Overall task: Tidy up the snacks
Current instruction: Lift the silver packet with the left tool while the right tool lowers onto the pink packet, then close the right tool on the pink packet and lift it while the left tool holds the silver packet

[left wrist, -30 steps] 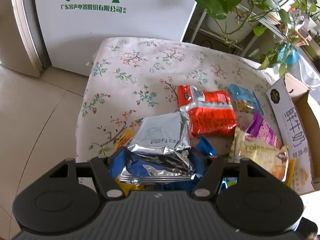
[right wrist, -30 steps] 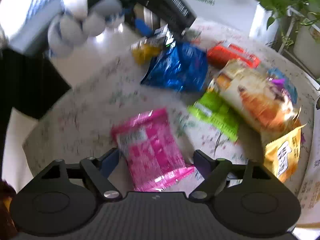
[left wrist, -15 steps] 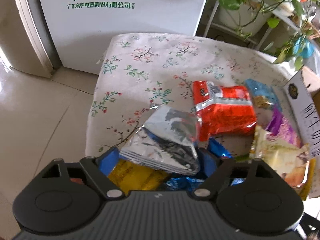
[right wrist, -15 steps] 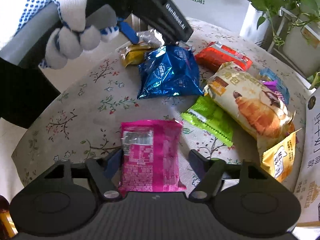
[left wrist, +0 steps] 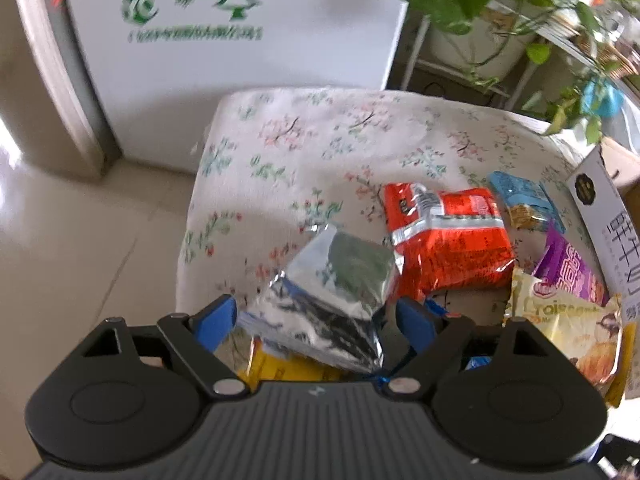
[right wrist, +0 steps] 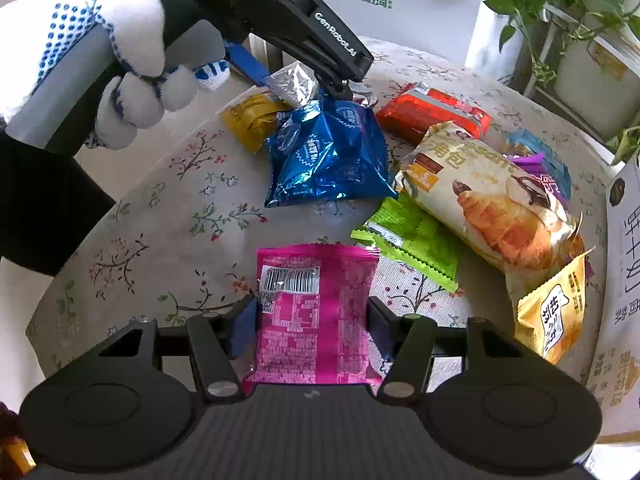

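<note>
My left gripper [left wrist: 316,320] is shut on the silver top of a blue snack bag [left wrist: 332,292] and holds it lifted off the table; the bag's blue body shows in the right wrist view [right wrist: 328,156]. A yellow packet [right wrist: 252,118] lies under it. My right gripper [right wrist: 312,328] straddles a pink snack packet [right wrist: 312,308] lying on the flowered tablecloth [right wrist: 168,208]; whether its fingers press it is not clear. An orange-red packet [left wrist: 444,240], a croissant bag [right wrist: 492,196], a green packet [right wrist: 412,236] and a yellow-orange packet [right wrist: 552,312] lie to the right.
A cardboard box with a white printed flap [left wrist: 608,232] stands at the table's right edge. A white appliance [left wrist: 240,32] stands behind the table, potted plants [left wrist: 500,0] at the back right. Tiled floor [left wrist: 80,240] lies left of the table.
My left gripper has lifted the blue bag by its silver top, uncovering the yellow packet. My right gripper has moved in over the pink packet, now between its fingers.
</note>
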`<state>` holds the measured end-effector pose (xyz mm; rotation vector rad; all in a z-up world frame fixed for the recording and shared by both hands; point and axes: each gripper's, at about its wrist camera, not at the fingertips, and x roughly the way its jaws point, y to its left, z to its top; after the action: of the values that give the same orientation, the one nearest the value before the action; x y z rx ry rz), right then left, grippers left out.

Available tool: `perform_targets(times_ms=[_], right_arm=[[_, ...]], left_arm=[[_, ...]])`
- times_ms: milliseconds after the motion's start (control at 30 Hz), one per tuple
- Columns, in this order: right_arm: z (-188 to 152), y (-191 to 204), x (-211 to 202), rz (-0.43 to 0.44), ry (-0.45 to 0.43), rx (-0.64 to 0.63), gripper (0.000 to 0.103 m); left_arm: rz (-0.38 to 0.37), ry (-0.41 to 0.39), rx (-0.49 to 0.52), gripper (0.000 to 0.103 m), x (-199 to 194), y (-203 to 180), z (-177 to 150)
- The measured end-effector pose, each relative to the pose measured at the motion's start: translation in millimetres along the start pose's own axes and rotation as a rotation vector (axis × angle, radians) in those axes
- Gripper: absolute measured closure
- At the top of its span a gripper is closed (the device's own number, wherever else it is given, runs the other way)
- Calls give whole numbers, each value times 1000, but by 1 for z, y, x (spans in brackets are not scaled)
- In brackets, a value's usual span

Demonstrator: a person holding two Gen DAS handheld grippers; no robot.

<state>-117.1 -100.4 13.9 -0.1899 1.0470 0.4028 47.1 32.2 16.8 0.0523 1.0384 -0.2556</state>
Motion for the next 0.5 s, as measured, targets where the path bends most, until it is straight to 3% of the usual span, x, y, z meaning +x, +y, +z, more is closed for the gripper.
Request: perform_targets(times_ms=[200, 333, 500], right_arm=[[-1, 3, 0, -19, -5, -11, 44], [-1, -1, -1, -11, -13, 22, 46], [0, -6, -2, -7, -15, 61, 46]], left_arm=[[-8, 7, 103, 16, 15, -11, 1], [-8, -8, 119, 32, 20, -15, 1], [-24, -26, 124, 41, 16, -20, 0]])
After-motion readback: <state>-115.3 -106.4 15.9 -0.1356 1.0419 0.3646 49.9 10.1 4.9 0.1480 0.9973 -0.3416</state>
